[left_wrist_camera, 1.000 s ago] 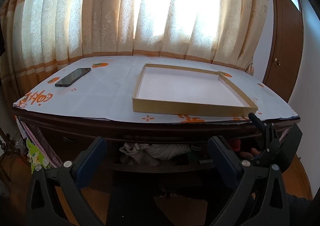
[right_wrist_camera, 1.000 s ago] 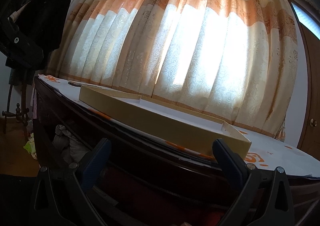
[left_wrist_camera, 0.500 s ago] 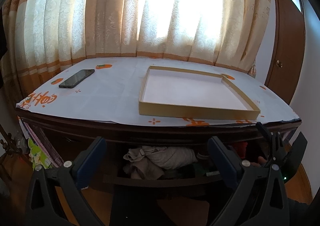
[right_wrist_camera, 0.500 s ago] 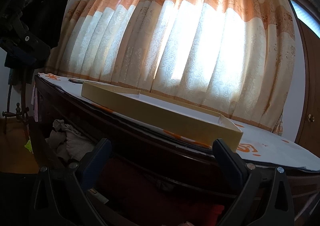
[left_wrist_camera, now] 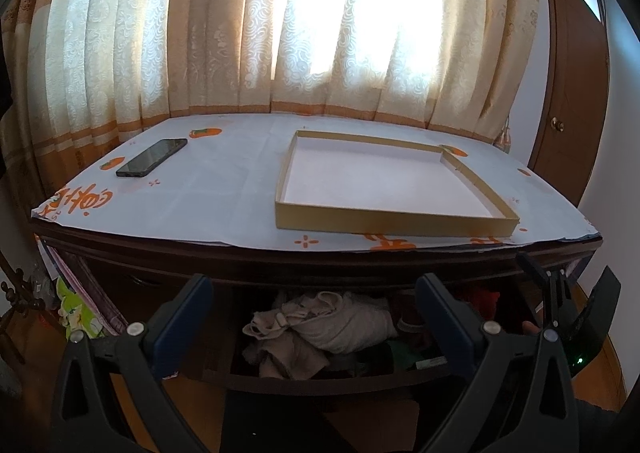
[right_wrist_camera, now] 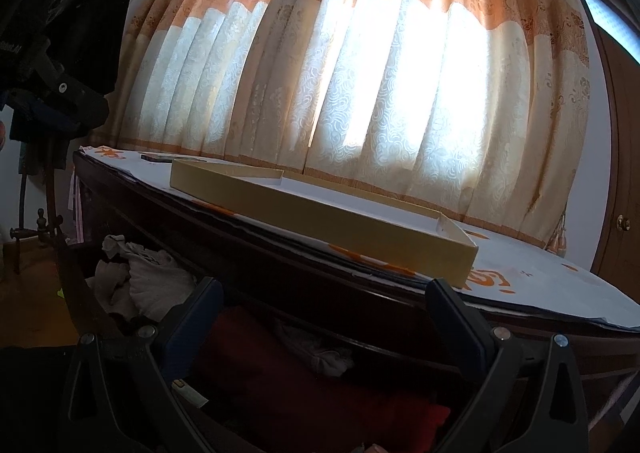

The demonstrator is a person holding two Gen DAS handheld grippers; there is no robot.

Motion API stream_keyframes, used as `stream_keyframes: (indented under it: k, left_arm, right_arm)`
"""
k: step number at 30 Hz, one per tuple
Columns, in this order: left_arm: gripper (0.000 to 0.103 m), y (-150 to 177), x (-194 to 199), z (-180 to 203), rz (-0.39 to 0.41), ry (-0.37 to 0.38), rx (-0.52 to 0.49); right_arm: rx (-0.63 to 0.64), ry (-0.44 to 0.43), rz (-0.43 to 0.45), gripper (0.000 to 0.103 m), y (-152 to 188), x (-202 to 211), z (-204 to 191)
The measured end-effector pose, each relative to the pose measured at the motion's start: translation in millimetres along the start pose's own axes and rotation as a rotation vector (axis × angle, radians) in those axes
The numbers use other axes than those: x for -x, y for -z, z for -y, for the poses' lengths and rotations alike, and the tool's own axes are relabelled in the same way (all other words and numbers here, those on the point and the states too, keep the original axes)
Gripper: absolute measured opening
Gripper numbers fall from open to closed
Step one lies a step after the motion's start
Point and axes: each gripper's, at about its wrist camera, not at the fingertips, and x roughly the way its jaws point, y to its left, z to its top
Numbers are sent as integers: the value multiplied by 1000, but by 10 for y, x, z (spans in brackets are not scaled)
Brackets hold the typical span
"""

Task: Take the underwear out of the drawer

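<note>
Drawer now pulled further out than a second ago, more of the clothes heap showing; left view has risen a little. Dark wooden desk [left_wrist_camera: 320,261] carries a white paper cover with orange prints [left_wrist_camera: 224,189]. Near the desk's left edge, toward the back: black smartphone [left_wrist_camera: 152,157], flat, screen up. Right half of the desk: shallow tan cardboard box lid with white inside [left_wrist_camera: 384,181], lying open side up, its front wall close to the desk's front edge; seen low and edge-on from the right wrist [right_wrist_camera: 320,213]. Cream and orange patterned curtains [left_wrist_camera: 320,33] hang behind the back edge, backlit.

Below the front edge, open dark wooden drawer [left_wrist_camera: 320,383], holding a crumpled beige and grey underwear pile [left_wrist_camera: 320,327] at drawer's left-middle, also in the right wrist view [right_wrist_camera: 140,281]. Red fabric [right_wrist_camera: 300,385] fills the drawer's right part, touching nothing held.

Left gripper [left_wrist_camera: 314,317]: blue-padded fingers [left_wrist_camera: 184,317] spread wide, holding nothing, hovering in front of the drawer with the pile between them in view. Right gripper [right_wrist_camera: 324,321]: fingers [right_wrist_camera: 456,317] spread wide too, empty, over the red fabric; its body shows at the drawer's right end in the left wrist view [left_wrist_camera: 560,317].
</note>
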Motion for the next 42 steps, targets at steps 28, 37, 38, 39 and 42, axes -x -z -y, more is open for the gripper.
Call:
stream_keyframes:
  k: [28,37,38,39,42]
  left_arm:
    - [103,-100,95,-86,25,-2,21]
    - [103,-144,140,-141,36,-4,31]
    - [103,-145,151,-143,38,-4,32]
    - [103,-149,156,-147,39,-4,32]
    - [103,-159,175,-156,45,-4,33]
  right_arm:
    - [11,-41,-111,102,29,191,-58]
    - [27,-47,-125,102,34,267,-90]
    - [28,-48,-126,102,24,268,-81]
    - [28,-49,-128,102,16,278,-80]
    - [29,-49,-128,102,11,307,-82]
